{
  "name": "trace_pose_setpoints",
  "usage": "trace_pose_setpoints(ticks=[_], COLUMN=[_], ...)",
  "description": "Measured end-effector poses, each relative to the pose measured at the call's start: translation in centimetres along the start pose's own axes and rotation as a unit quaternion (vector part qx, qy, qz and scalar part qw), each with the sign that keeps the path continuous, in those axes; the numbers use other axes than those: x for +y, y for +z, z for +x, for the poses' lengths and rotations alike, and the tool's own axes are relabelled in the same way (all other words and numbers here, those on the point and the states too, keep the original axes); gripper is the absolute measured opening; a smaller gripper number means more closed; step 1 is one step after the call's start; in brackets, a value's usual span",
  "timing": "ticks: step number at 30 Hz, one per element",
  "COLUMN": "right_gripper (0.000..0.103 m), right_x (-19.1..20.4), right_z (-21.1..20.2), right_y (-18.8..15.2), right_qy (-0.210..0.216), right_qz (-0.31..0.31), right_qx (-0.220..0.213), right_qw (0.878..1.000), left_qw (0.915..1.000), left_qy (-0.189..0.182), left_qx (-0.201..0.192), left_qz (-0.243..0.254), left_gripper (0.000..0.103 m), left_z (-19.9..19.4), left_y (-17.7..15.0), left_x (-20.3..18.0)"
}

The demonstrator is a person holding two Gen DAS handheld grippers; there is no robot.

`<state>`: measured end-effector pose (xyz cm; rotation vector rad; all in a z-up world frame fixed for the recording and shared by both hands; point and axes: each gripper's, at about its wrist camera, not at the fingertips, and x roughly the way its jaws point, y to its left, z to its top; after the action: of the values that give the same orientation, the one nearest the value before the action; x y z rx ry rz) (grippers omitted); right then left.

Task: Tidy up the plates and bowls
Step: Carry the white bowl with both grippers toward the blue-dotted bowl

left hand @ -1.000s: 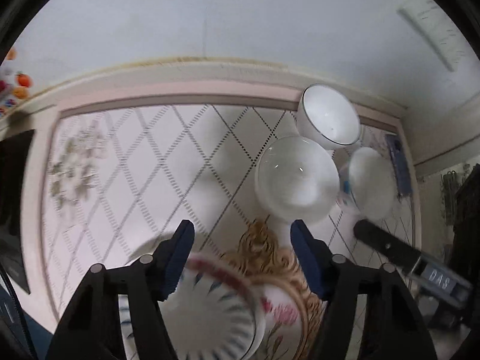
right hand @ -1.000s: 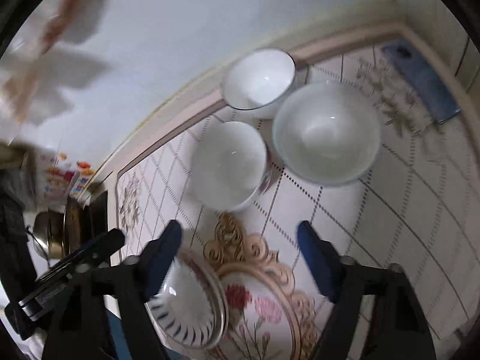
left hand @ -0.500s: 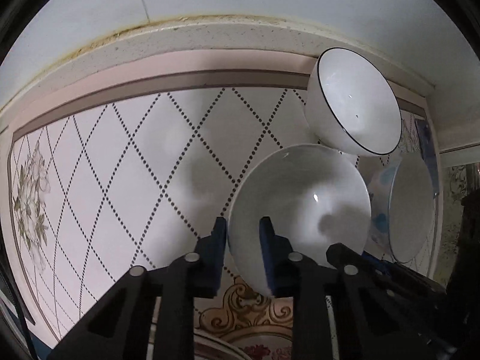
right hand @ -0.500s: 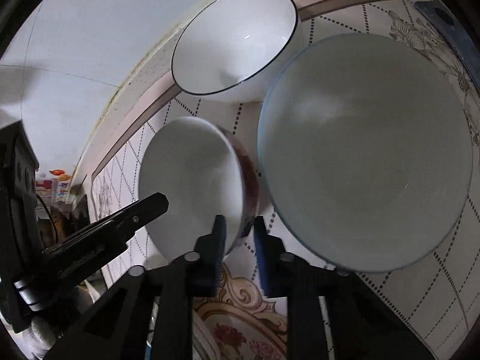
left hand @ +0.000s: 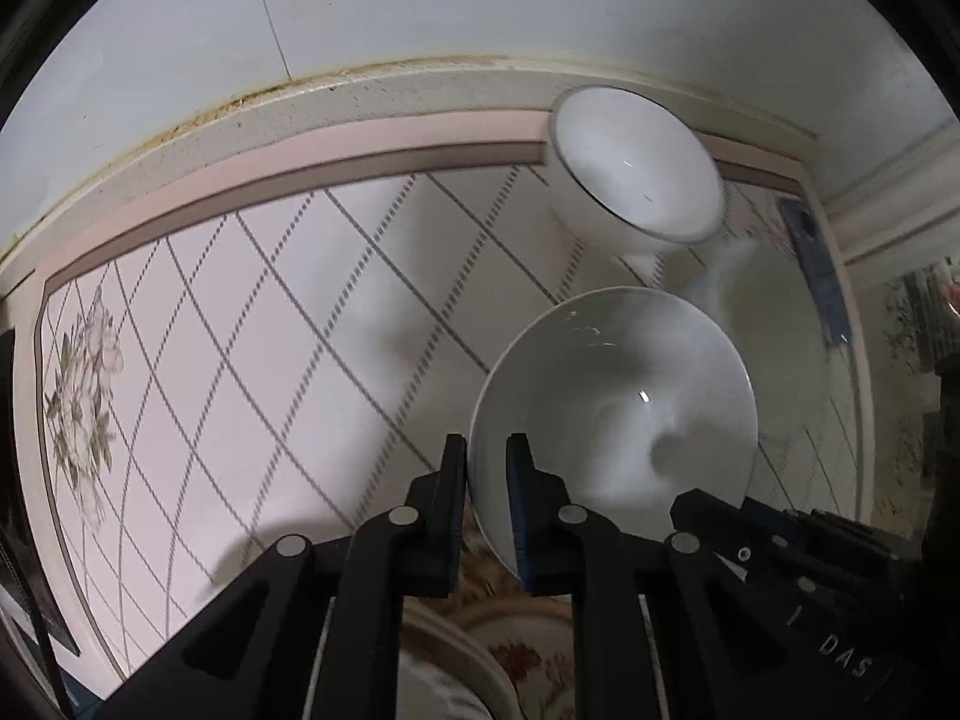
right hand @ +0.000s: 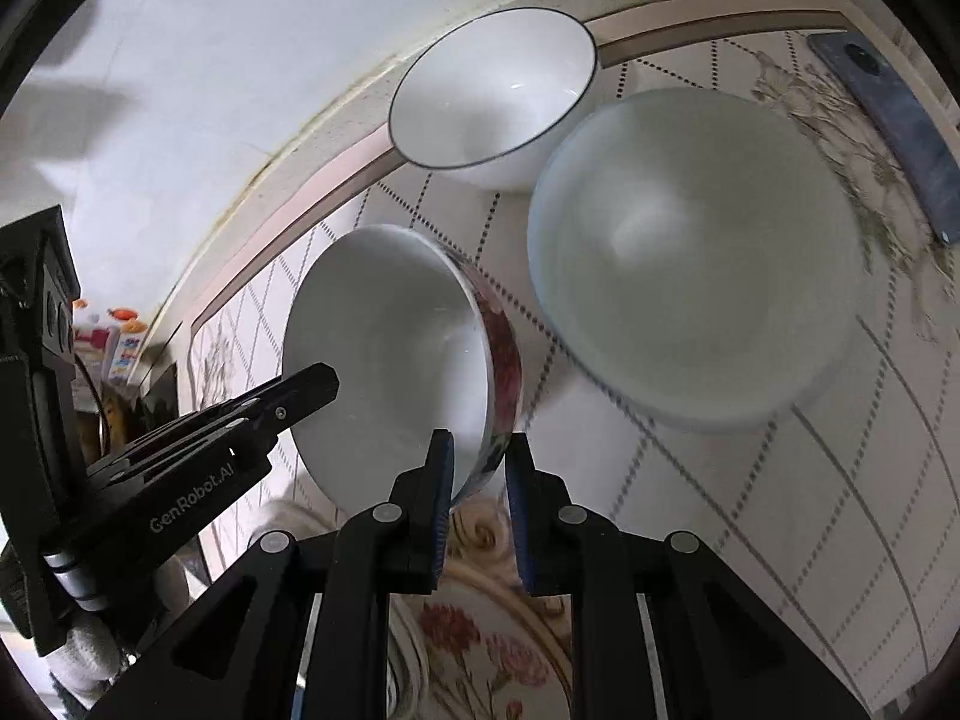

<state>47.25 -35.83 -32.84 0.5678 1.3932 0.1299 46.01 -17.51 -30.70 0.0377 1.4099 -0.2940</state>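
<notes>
My left gripper (left hand: 486, 468) is shut on the left rim of a white bowl with red flowers outside (left hand: 612, 414), held tilted above the table. My right gripper (right hand: 477, 468) is shut on the opposite rim of the same flowered bowl (right hand: 396, 360). The left gripper shows at the left of the right wrist view (right hand: 300, 390). A dark-rimmed white bowl (right hand: 498, 96) sits by the wall, also in the left wrist view (left hand: 636, 174). A wide pale bowl (right hand: 696, 252) sits beside it on the right.
A floral plate (right hand: 480, 642) lies below the grippers on the checked tablecloth (left hand: 240, 330). A dark phone (right hand: 894, 114) lies at the table's far right. The wall (left hand: 420, 6) bounds the table's back edge.
Both grippers went from open above the plate stack to shut on the flowered bowl's rim. The bowl is now lifted and tilted, and has shifted slightly.
</notes>
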Motion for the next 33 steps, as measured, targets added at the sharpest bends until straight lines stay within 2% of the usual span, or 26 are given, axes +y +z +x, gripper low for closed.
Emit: trace_pose_setpoints(ticks=[5, 10, 19, 25, 33], right_gripper=[0.019, 0.019, 0.019, 0.019, 0.019], right_x=[-1.2, -3.0, -8.8, -11.1, -12.2], right_z=[-2.5, -4.1, -5.9, -6.1, -6.3], right_y=[-3.3, -7.4, -12.9, -13.8, -14.1], right_qy=[0.005, -0.001, -0.010, -0.009, -0.009], right_qz=[-0.005, -0.002, 0.020, 0.031, 0.038], right_qx=[0.008, 0.022, 0.037, 0.044, 0.046], right_qw=[1.000, 1.000, 0.999, 0.998, 0.998], left_qw=[0.9997, 0.9989, 0.9975, 0.9967, 0.9962], left_qy=[-0.017, -0.032, -0.029, -0.018, -0.012], left_qx=[0.003, 0.020, 0.048, 0.055, 0.061], left_qz=[0.016, 0.027, 0.043, 0.058, 0.061], left_gripper=[0.011, 0.011, 0.011, 0.011, 0.011], left_z=[-1.3, -0.8, 1.3, 2.4, 3.9], left_y=[-3.3, -5.9, -9.7, -10.4, -10.4], left_x=[-2.0, -4.1, -7.1, -8.5, -9.3])
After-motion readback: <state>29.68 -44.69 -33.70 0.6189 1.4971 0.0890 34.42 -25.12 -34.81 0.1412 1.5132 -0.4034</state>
